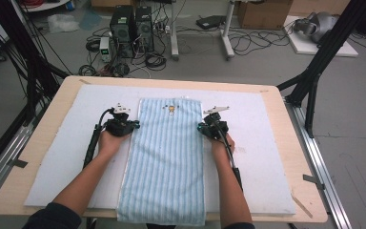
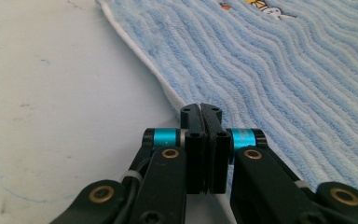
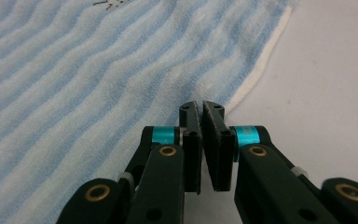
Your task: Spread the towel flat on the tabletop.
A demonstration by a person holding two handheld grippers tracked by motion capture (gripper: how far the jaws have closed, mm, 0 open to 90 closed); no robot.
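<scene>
Wooden table [image 1: 46, 125] (white mat [image 1: 263, 143], striped towel [image 1: 164, 162])

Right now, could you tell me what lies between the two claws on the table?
The blue striped towel spans the whole stretch between the left claw and the right claw, as the high view shows.

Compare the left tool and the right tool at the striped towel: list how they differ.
The left tool sits at the blue striped towel's left long edge, the right tool at its right long edge. In their own views, the left tool's jaws meet flush along their length, while the right tool's jaws stand slightly splayed, with a thin wedge-shaped gap. Both are shut, tips at the towel's white hem, on the white mat.
</scene>
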